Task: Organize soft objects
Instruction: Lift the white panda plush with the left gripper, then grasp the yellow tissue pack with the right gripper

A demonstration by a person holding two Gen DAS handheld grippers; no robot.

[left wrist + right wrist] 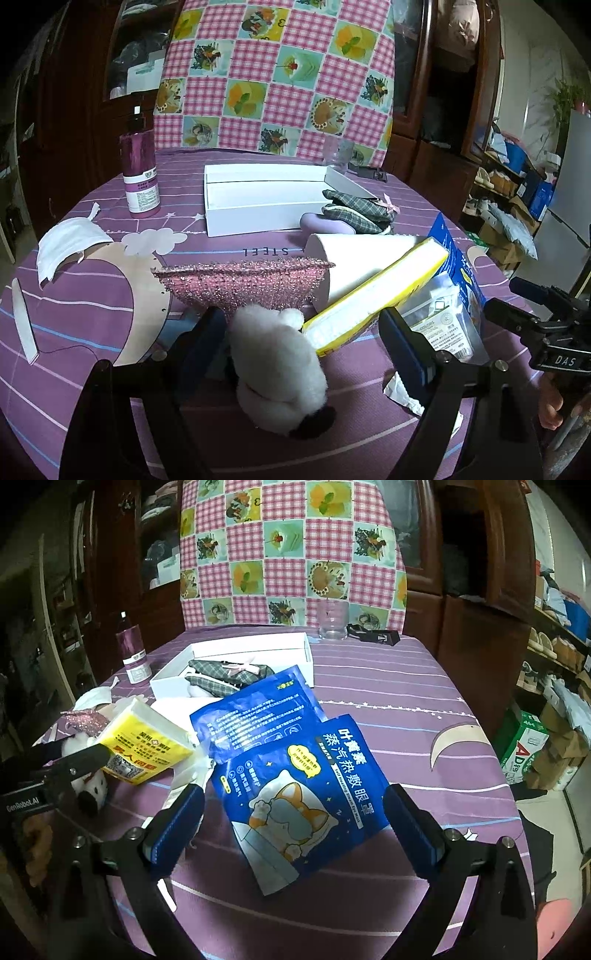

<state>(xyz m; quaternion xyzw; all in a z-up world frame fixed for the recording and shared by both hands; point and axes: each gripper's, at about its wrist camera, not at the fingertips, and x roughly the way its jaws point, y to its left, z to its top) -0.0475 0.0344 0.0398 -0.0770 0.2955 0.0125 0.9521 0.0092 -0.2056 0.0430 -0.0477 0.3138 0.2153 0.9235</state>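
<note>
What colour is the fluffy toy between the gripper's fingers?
The fluffy toy is white with a black tip, clearest in the left wrist view.

In the left wrist view the yellow tissue pack (376, 291) hides part of the white cup (343, 266), and the blue packet (456, 258) shows only an edge. The print on the purple bottle (139, 173) near the desk's far left edge is too small to read.

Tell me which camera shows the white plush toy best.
The left wrist view: the white plush toy lies whole and close between the open left tongs. The right wrist view shows only part of it at the left edge, behind the other tongs' arm.
</note>
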